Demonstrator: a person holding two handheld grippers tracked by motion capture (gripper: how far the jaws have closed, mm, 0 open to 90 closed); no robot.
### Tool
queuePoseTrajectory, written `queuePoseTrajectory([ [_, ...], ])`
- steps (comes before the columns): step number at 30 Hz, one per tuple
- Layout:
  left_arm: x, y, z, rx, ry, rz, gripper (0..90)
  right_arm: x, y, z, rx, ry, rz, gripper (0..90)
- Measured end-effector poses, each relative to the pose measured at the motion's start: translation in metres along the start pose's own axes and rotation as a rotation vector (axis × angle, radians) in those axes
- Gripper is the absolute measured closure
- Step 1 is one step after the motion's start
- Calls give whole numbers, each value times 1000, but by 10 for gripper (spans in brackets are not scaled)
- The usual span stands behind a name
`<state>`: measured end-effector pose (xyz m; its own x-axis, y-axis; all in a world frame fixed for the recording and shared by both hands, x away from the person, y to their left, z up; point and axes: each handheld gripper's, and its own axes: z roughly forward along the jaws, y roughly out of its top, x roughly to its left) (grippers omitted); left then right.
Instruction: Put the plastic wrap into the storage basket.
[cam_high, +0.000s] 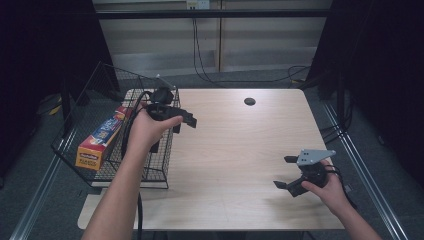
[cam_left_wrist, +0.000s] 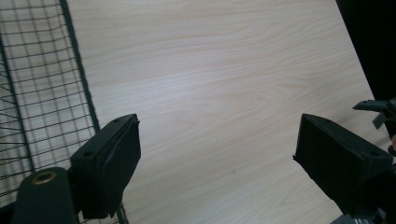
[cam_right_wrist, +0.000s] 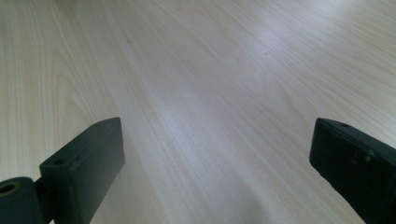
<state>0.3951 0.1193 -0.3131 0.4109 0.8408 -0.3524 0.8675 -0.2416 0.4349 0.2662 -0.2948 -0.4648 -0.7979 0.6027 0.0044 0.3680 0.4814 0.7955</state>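
Note:
My left gripper (cam_high: 184, 122) hangs above the right rim of a black wire basket (cam_high: 90, 100) at the table's left side. Its jaws stand open with nothing between them, and in the left gripper view (cam_left_wrist: 217, 140) they frame bare wood, with the basket's mesh (cam_left_wrist: 42, 93) at the left. A long orange and blue box (cam_high: 100, 137) lies inside the basket. My right gripper (cam_high: 285, 172) rests low near the table's front right, open and holding nothing; the right gripper view (cam_right_wrist: 215, 144) has bare tabletop between its jaws. The right gripper's tips (cam_left_wrist: 378, 107) also appear far off in the left gripper view.
The light wooden table (cam_high: 240, 150) has a small dark round hole (cam_high: 249, 101) near its far edge. Cables run across the floor behind the table. Dark curtains close in both sides.

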Motion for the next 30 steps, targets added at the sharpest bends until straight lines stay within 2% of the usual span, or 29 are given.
queuePoseTrajectory([
  [1,-1,-1,3,-3,-7,-9,140,0,0,0,1,1,1,28],
  [4,-3,-5,9,5,-10,16,140,0,0,0,0,1,-1,28],
  [6,-6,-7,13,4,-20,11,140,0,0,0,-1,-2,-1,28],
  [9,-8,-11,19,0,-21,23,139,0,0,0,-1,-3,-1,28],
  [11,-8,-15,23,8,-39,34,139,0,0,0,0,-2,-1,28],
  [17,-11,-26,39,18,-37,59,138,0,0,0,1,0,-3,28],
  [20,-14,-32,46,17,-45,54,136,0,0,-1,2,-2,-3,28],
  [21,-13,-33,48,22,-38,70,134,0,0,-1,1,-3,-1,28],
  [23,-15,-37,52,13,-42,59,133,0,0,-1,-1,3,3,28],
  [25,-15,-41,55,19,-38,79,135,-1,0,-1,-1,1,1,28],
  [30,-17,-49,66,23,-38,82,142,-1,0,-1,3,-2,-6,28],
])
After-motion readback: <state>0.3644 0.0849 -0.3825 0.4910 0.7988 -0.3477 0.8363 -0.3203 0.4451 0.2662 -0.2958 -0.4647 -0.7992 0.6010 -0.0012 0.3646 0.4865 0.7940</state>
